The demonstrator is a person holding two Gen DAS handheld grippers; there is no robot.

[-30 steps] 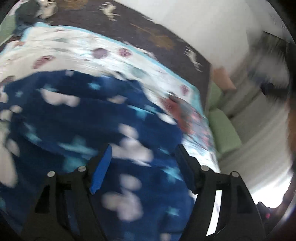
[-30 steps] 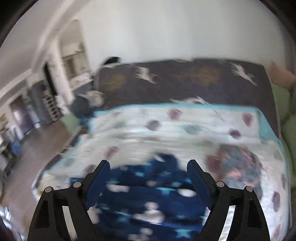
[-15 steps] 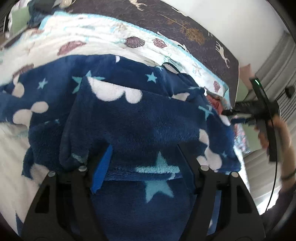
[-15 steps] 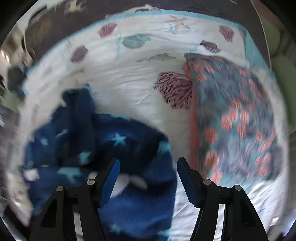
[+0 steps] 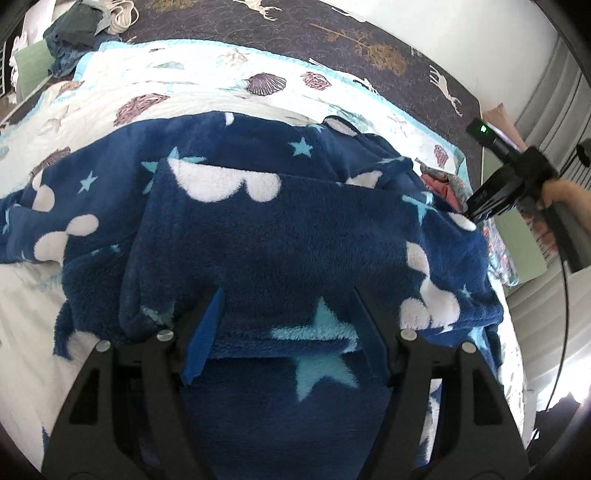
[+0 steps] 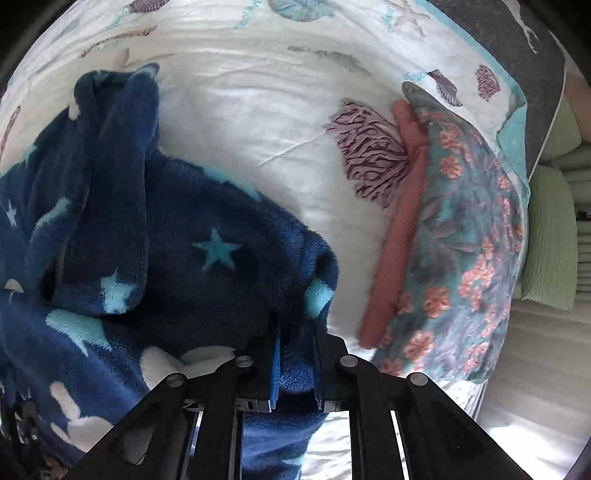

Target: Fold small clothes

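Observation:
A navy fleece garment with stars and white clouds (image 5: pixel 280 236) lies rumpled on a white shell-print quilt (image 5: pixel 184 88). My left gripper (image 5: pixel 288 317) is open, its jaws spread wide with fleece lying between them. My right gripper (image 6: pixel 295 332) is shut on a bunched edge of the same fleece (image 6: pixel 184 258). In the left wrist view the right gripper (image 5: pixel 476 214) touches the garment's right edge, held by a hand.
A folded floral and coral garment (image 6: pixel 461 229) lies on the quilt to the right of the fleece. A dark deer-print bedspread (image 5: pixel 369 40) lies beyond the quilt. Piled clothes (image 5: pixel 74 33) sit at the far left. Green cushions (image 6: pixel 550 236) lie off the right edge.
My right gripper dropped down from a high view of the bed and closed on the fleece's edge. My left gripper stayed open and moved in closer over the fleece.

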